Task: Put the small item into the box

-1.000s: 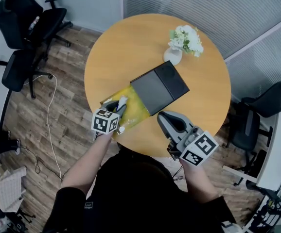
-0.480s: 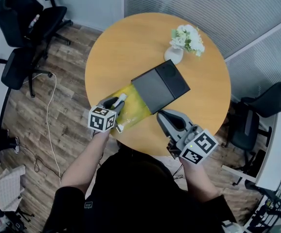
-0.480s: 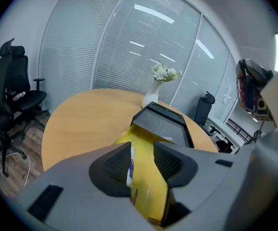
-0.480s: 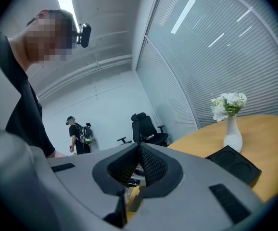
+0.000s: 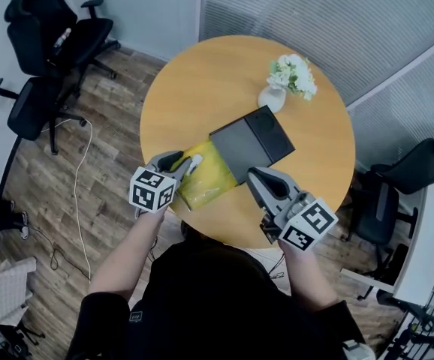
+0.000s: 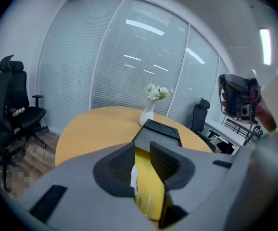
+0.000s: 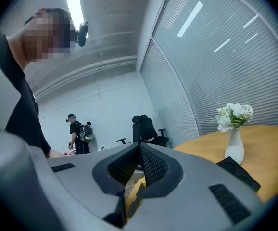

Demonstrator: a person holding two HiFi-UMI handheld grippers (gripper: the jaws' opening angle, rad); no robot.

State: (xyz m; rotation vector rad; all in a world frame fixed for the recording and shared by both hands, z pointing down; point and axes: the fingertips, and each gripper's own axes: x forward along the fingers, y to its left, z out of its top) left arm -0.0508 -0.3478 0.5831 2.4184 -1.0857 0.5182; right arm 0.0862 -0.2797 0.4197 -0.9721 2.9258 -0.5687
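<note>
- Yellow packet (image 5: 206, 175), the small item, is pinched between the fingers of the left gripper (image 5: 185, 161). The left gripper view shows them closed on its flat sides, with a white strip against one pad.
- The packet sits just left of the head view's centre, its far end touching or just beside the black box (image 5: 251, 142). I cannot tell whether it is lifted off the desk (image 5: 202, 81).
- The right gripper (image 5: 256, 175) has its fingers pressed together on nothing, and it sits below the box's near corner.
- Judged step: the grasp is made and the carry into the box is in hand.
- The next move calls for raising the packet over the box's near wall, then lowering and letting go.
- Whether the box top is open or lidded is not plain. If it is lidded, the right gripper would have to clear it first.
- The box's near edge stands straight in the packet's path.
- The desk's near rim is close below the packet, so a slip there could go to the floor.
- The upper left of the desk offers free room.
- The vase of flowers (image 5: 272, 96) stands just beyond the box's far corner, so avoid overshooting.
</note>
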